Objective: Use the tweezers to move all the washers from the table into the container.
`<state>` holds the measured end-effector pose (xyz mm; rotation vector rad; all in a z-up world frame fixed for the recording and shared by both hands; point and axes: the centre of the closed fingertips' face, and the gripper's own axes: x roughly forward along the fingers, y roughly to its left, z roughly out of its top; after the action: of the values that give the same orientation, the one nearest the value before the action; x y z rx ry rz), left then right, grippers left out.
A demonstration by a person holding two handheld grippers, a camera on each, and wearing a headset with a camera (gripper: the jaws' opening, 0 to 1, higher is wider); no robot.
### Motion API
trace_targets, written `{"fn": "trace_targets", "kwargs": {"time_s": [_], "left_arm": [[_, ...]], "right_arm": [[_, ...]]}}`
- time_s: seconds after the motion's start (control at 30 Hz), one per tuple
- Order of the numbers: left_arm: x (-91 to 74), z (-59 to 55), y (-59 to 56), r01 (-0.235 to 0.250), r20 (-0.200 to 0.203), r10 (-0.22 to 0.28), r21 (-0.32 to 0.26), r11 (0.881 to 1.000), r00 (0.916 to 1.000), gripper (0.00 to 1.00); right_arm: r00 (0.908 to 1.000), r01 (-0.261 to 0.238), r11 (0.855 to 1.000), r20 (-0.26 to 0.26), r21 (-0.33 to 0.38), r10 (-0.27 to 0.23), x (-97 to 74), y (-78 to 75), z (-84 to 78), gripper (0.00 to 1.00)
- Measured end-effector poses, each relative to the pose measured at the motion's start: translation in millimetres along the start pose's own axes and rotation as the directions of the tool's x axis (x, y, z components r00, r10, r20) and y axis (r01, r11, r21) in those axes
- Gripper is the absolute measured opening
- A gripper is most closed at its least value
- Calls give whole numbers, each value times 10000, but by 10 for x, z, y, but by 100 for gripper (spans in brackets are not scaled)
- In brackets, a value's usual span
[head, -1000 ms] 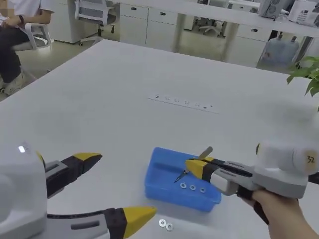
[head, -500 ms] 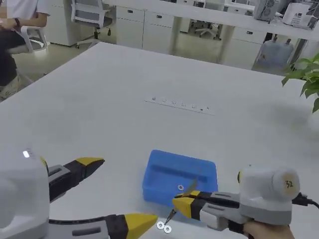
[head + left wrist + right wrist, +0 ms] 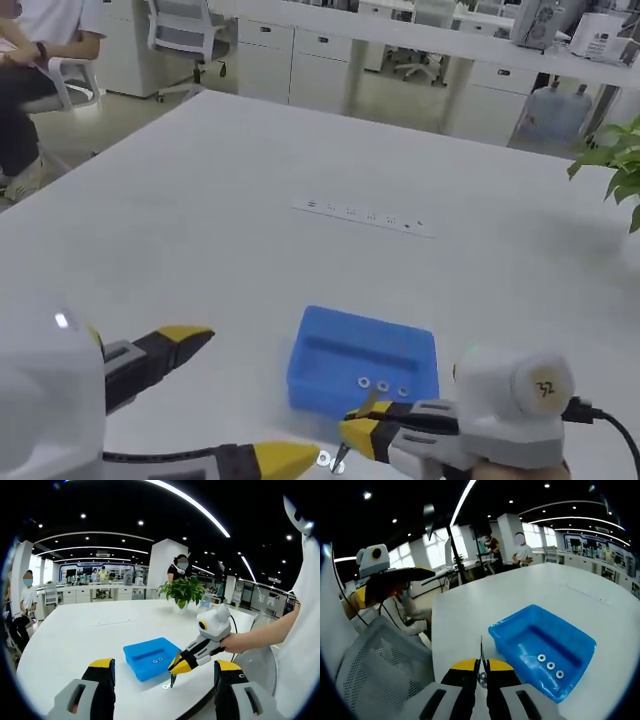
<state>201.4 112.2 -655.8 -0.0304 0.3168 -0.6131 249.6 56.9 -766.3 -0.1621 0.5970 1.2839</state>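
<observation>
change: right tool has left the container and dropped to the near edge of the bench — tweezers tip now down beside the loose washers
meaning: last drop looks finished; next pick-up seems to be starting
vs 1.0 s ago: tweezers tip hung over the container's inside then; now it sits outside the near wall, in front of it. Head camera has tilted too, so the background shift isn't things moving
container count: three washers in a row inside, same as earlier
left on bench: at least one washer just by the tweezers tip, in front of the container; the second one seen earlier can't be confirmed, the spot is partly hidden by the tool
right tool state: jaws narrow, clamped on the tweezers; whether the tweezers grip a washer — cannot tell
left tool: jaws spread wide, nothing in them, left of the container, as before
progress: mostly done; only the bench washers remain
</observation>
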Motion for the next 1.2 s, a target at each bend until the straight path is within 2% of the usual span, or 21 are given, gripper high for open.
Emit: {"fn": "trace_targets", "kwargs": {"time_s": [0.17, 0.27, 0.33, 0.37, 0.4, 0.43, 0.5, 0.57, 0.6, 0.63, 0.67, 0.77, 0.8, 0.87, 0.9, 0.93, 0.97, 1.03, 1.07, 1.1, 1.2], "left_arm": [[5, 0, -14, 56, -7, -56, -12, 10000, 10000, 82], [5, 7, -16, 94, 17, -94, -16, 10000, 10000, 82], [5, 11, -18, 149, 35, -149, -37, 9999, 9999, 82], [6, 11, -16, 179, 27, -179, -43, 9998, 9998, 82], [7, 11, -15, 199, 21, -199, -25, 9998, 9998, 82], [5, 11, -17, 256, 1, -256, 11, 9997, 9997, 82], [-8, 19, -5, 325, 21, -325, 38, 9995, 9995, 82], [-27, 23, 0, 434, 36, -434, 21, 9991, 9991, 82], [-44, 18, 8, 523, 26, -523, 24, 9986, 9986, 82], [-49, 14, 12, 564, 15, -564, 32, 9984, 9984, 82], [-66, -10, 27, 732, -93, -731, 52, 9973, 9973, 82], [-91, -25, 52, 1112, -243, -1107, 206, 9936, 9936, 82], [-101, -21, 55, 1332, -284, -1325, 268, 9907, 9908, 82], [-114, -5, 67, 1575, -280, -1566, 363, 9868, 9873, 82], [-126, 5, 70, 1767, -284, -1755, 448, 9833, 9841, 82], [-132, 8, 65, 1917, -302, -1904, 497, 9802, 9812, 82], [-147, 14, 52, 2170, -321, -2154, 625, 9742, 9760, 81], [-167, 7, 51, 2422, -373, -2400, 771, 9672, 9701, 81], [-174, 2, 50, 2539, -386, -2515, 829, 9637, 9671, 81], [-179, -18, 62, 2605, -502, -2570, 848, 9617, 9651, 81], [-210, -19, 68, 2667, -548, -2625, 931, 9593, 9634, 81]], "right_arm": [[9996, -136, 9940, -275, -1088, 106, 15, 108, -24, 3], [9990, -86, 9793, -437, -2024, -3, 8, 179, -54, 2], [9989, -89, 9795, -468, -2012, -6, 2, 211, -76, 2], [9990, 102, 9802, -405, -1977, -185, -15, 187, -79, 2], [9989, 271, 9828, -331, -1828, -337, -28, 163, -81, 2], [9985, 502, 9908, -167, -1254, -527, -51, 130, -89, 2], [9950, 983, 9946, 195, -322, -978, -100, 64, -94, 2], [9896, 1200, 9911, 728, 574, -1241, -145, 52, -53, 2], [9818, 1401, 9835, 1124, 1145, -1529, -189, 32, -10, 2], [9791, 1452, 9802, 1229, 1344, -1619, -205, 29, 5, 2], [9673, 1707, 9690, 1570, 1785, -1993, -265, 5, 67, 2], [9397, 2150, 9507, 2179, 2233, -2637, -377, -30, 216, 2], [9257, 2351, 9425, 2410, 2378, -2917, -424, -51, 285, 2], [9033, 2570, 9298, 2765, 2635, -3280, -485, -77, 389, 2], [8840, 2716, 9209, 3057, 2797, -3536, -523, -97, 474, 2], [8731, 2735, 9158, 3234, 2942, -3647, -544, -102, 529, 2], [8535, 2791, 9102, 3553, 3061, -3812, -570, -102, 628, 2], [8272, 3005, 9001, 3837, 3154, -4106, -598, -132, 744, 2], [8241, 3037, 8996, 3872, 3139, -4134, -599, -136, 765, 2], [8139, 3128, 8961, 3976, 3148, -4237, -601, -155, 827, 2], [8065, 3409, 8894, 3913, 3046, -4432, -553, -212, 933, 2]]}}
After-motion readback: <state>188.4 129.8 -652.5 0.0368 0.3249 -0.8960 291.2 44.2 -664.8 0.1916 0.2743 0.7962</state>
